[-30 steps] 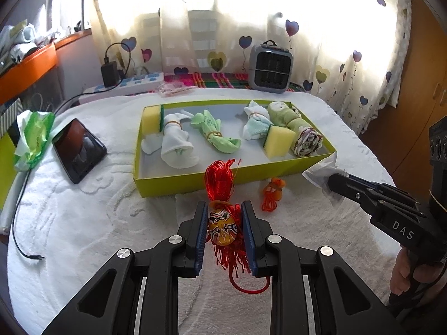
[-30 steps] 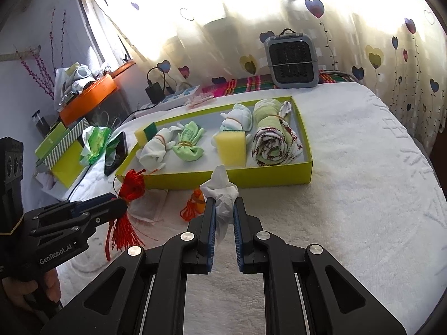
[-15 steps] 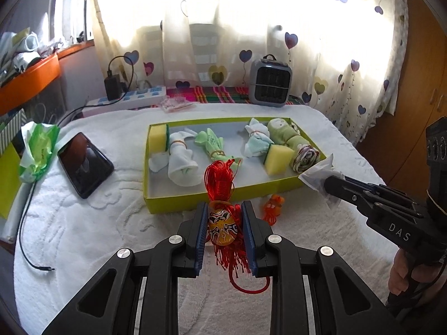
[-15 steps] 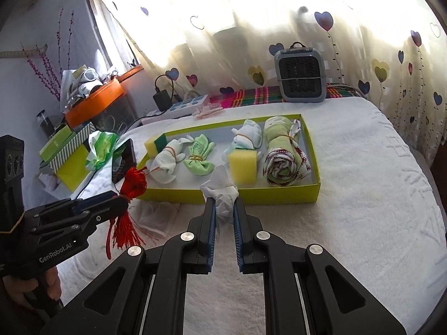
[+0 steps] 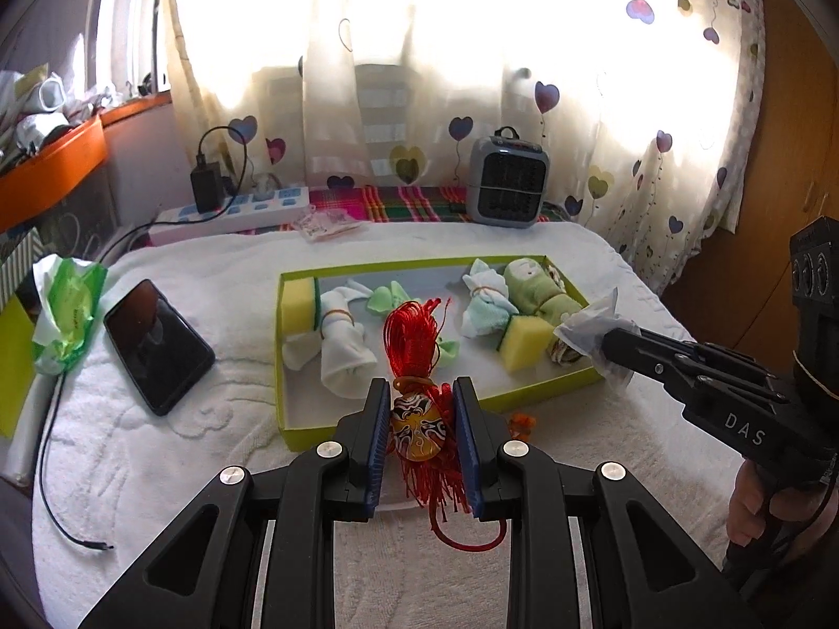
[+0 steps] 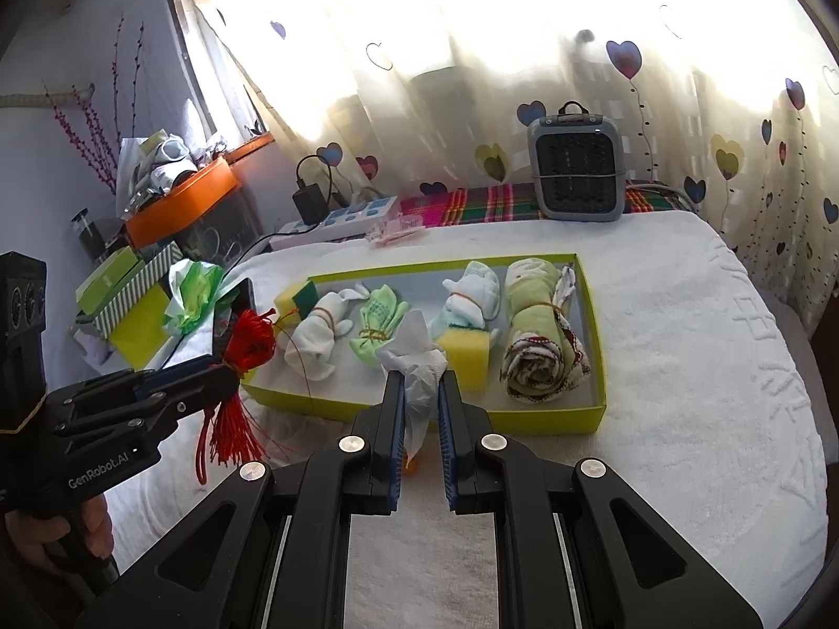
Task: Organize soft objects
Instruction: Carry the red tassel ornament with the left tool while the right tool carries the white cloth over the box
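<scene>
Beside the tray (image 5: 419,437) – phone (image 5: 157,346) left, heater (image 5: 507,183) behind.

Tray (image 5: 293,422) on the bed (image 5: 210,451), phone (image 5: 157,346) left of it, heater (image 5: 507,182) behind, 2 sponges (image 5: 526,342) inside

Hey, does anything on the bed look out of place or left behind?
Yes: a small orange tassel ornament lies alone on the white towel, just outside the green box front wall, while the other soft bundles sit inside.
</scene>
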Demonstrator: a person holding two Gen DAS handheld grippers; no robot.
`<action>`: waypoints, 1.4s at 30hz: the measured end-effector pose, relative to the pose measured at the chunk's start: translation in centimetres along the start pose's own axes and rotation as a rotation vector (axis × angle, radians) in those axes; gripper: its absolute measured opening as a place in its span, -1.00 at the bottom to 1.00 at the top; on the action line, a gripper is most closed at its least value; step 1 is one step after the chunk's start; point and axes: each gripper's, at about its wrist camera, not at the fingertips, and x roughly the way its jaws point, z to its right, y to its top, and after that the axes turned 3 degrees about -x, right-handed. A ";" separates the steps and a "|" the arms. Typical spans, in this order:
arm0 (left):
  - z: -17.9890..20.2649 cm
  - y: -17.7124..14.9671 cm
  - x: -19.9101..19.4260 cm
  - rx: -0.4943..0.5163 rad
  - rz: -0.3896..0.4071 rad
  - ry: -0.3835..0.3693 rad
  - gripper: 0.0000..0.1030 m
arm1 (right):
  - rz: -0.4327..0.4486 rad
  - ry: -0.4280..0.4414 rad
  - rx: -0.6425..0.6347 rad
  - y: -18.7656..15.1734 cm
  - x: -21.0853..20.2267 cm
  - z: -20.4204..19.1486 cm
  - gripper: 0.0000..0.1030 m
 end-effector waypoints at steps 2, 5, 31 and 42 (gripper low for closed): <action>-0.1 0.5 0.3 -0.006 0.001 -0.004 -0.56 | 0.001 0.000 -0.006 0.5 0.2 0.0 -0.75; -0.2 1.2 0.6 -0.004 0.010 -0.005 -0.56 | 0.000 0.003 -0.014 1.2 0.6 0.0 -0.75; 0.1 3.8 6.3 -0.011 -0.017 0.005 -0.56 | -0.106 -0.001 -0.047 6.0 8.8 1.3 -0.75; -0.2 3.7 9.1 -0.031 -0.063 0.018 -0.56 | -0.168 -0.005 -0.059 6.3 11.9 1.4 -0.75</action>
